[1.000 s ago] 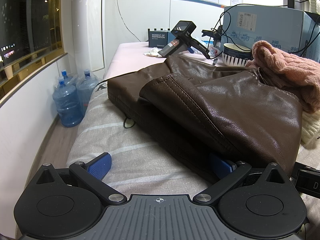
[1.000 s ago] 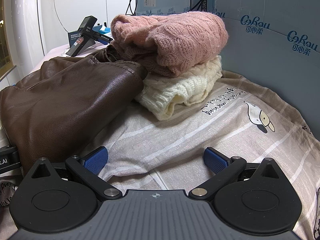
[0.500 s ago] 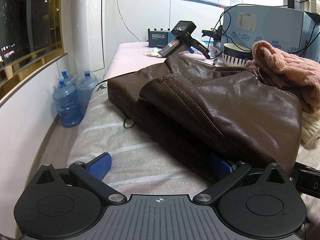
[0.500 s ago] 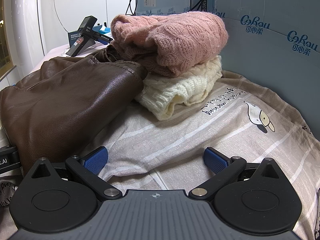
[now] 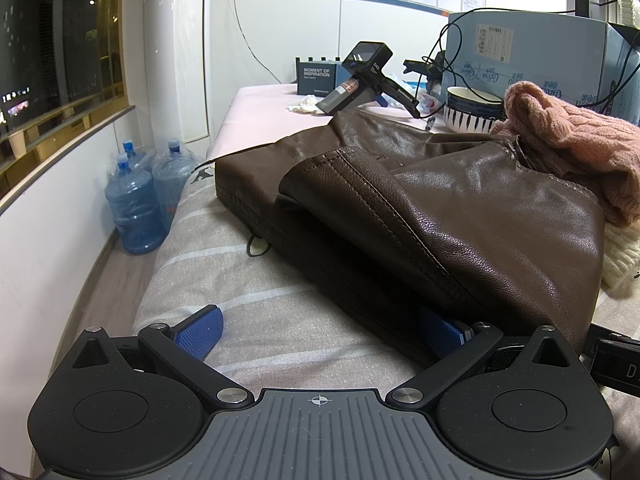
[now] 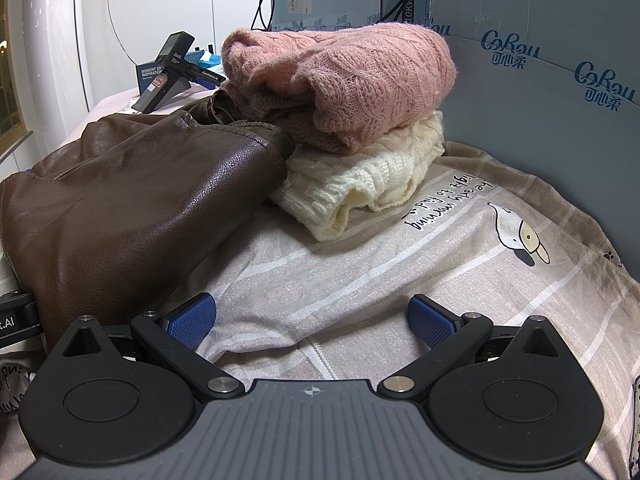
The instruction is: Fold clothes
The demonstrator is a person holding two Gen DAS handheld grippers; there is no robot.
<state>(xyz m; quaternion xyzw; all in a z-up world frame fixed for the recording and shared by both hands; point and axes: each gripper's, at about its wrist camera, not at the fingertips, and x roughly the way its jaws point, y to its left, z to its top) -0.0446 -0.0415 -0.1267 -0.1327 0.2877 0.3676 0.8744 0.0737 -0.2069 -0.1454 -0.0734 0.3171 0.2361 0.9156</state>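
Both your grippers, left [image 5: 320, 330] and right [image 6: 312, 318], rest wide apart, holding nothing. The brown jacket [image 5: 460, 216] lies bunched just ahead on the bedsheet [image 6: 360, 264]. Pinch one edge only, then lift.

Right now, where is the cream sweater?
In the right wrist view, the cream sweater lies mid-frame on the bedsheet, directly under the pink sweater and touching the brown jacket on its left.
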